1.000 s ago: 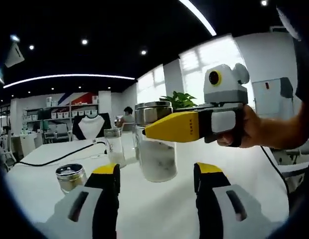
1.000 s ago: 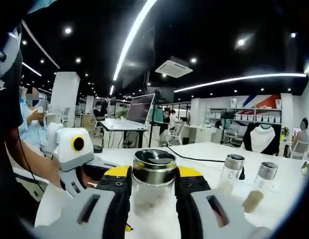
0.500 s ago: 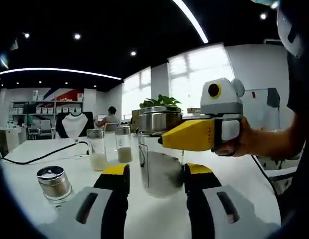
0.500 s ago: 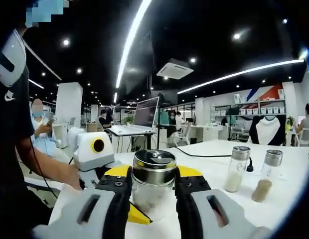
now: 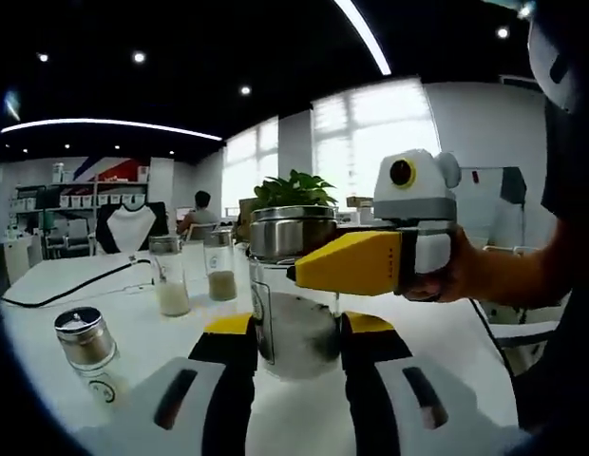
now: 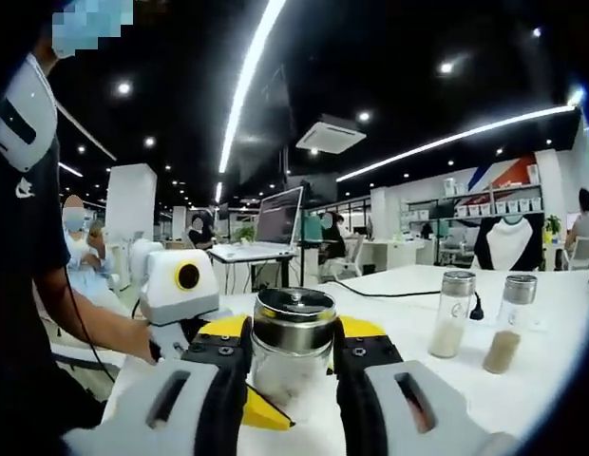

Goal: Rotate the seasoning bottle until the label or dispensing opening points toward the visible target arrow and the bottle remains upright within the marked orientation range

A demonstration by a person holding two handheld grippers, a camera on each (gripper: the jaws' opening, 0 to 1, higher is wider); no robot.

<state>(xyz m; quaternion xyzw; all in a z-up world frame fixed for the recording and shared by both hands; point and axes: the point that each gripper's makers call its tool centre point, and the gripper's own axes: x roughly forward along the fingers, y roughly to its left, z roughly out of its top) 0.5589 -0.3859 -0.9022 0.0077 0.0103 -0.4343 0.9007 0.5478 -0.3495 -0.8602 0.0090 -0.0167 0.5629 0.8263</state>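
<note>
The seasoning bottle [image 5: 294, 304] is a clear glass jar holding white grains, with a steel lid [image 6: 294, 318], and it stands upright on the white table [image 5: 465, 351]. My left gripper [image 5: 296, 337] is shut on its lower body, one yellow-tipped jaw at each side. My right gripper [image 5: 296, 268] comes in from the right, held by a hand [image 5: 446, 275], and is shut on the jar just under the lid. In the right gripper view my right gripper [image 6: 294, 347] hugs the jar's neck, and the left gripper [image 6: 264, 410] shows lower left. No arrow mark is visible.
A short steel-capped shaker [image 5: 85, 344] stands at the left, tilted in the fisheye. Two tall shakers [image 5: 168, 277] [image 5: 219, 266] stand behind, also seen as tall shakers [image 6: 450, 313] [image 6: 510, 325]. A black cable [image 5: 76, 290] crosses the table. A potted plant [image 5: 293, 187] and a laptop [image 6: 280, 218] are farther off.
My left gripper's jaws have narrowed from wide apart to touching the jar's sides, and that gripper has come closer to the jar. The right gripper has kept its hold.
</note>
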